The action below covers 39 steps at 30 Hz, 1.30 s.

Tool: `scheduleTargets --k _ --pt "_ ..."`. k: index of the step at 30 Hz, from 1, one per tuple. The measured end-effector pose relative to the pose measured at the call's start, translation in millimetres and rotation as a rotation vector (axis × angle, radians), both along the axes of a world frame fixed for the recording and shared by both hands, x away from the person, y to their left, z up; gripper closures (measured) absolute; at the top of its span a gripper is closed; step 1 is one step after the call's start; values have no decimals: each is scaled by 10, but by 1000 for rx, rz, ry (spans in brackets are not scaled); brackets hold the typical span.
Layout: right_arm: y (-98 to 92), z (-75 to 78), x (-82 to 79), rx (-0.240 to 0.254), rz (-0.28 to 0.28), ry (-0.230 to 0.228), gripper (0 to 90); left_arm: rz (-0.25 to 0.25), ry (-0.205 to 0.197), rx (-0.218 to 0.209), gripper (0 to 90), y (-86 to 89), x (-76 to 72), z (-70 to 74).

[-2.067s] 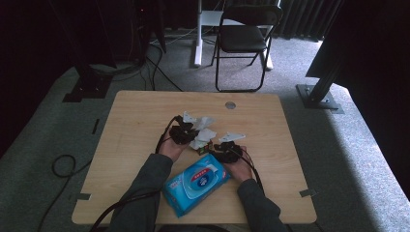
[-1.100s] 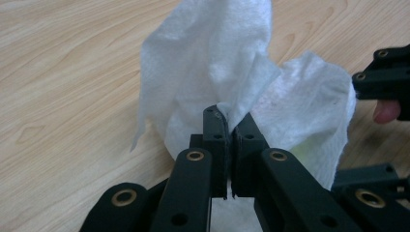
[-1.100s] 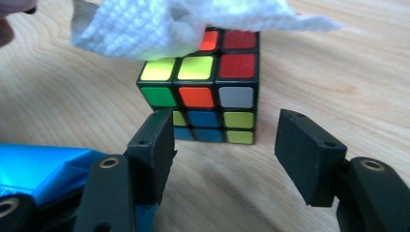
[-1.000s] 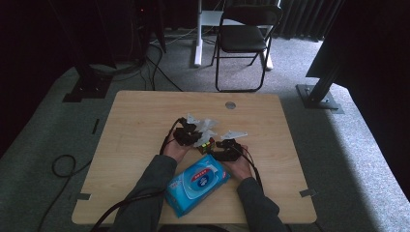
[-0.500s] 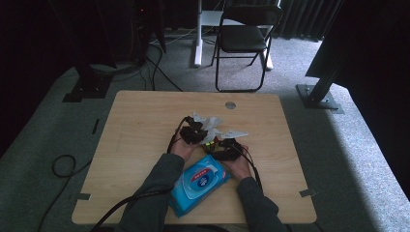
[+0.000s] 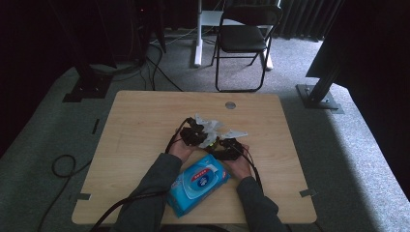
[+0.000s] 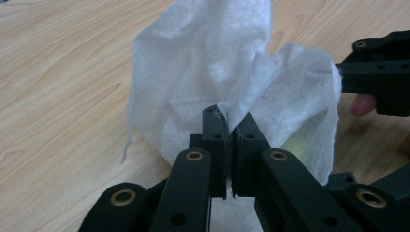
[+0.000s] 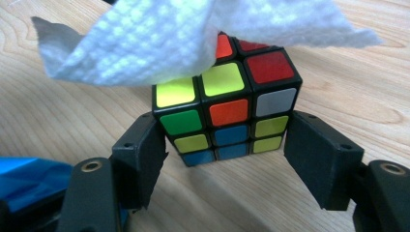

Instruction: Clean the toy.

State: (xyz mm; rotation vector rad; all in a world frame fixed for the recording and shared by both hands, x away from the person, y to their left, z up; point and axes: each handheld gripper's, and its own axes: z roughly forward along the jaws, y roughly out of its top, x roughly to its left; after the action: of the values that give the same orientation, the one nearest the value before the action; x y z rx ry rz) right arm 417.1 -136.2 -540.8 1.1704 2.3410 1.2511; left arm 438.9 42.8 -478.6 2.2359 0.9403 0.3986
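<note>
Both grippers have edged forward across the tabletop [image 6: 145, 125], clear of the blue wipes pack [image 6: 197, 183]. The left gripper [image 7: 228, 126] pinches a white wipe [image 7: 208, 63] between closed jaws, draping it over a colour cube [image 8: 227, 111], which sits on the wood between the right gripper's [image 8: 225, 154] spread jaws.
</note>
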Motion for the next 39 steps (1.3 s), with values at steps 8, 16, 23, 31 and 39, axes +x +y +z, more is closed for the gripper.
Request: scheduleTargets --k 8,16,23,31,39 --pt "47 4 -23 -31 -6 -34 319 -24 -6 8 867 -24 -18 -1" --pt "44 3 -28 -32 0 -39 328 -36 -31 28 860 -24 -32 -3" --pt "40 0 -30 -35 10 -42 330 8 -35 20 859 37 15 -9" --pt "42 -1 -34 -38 12 -43 332 28 -90 56 861 11 -19 -29" --pt "44 -2 -37 -42 12 -45 333 87 -87 64 861 16 -10 -60"
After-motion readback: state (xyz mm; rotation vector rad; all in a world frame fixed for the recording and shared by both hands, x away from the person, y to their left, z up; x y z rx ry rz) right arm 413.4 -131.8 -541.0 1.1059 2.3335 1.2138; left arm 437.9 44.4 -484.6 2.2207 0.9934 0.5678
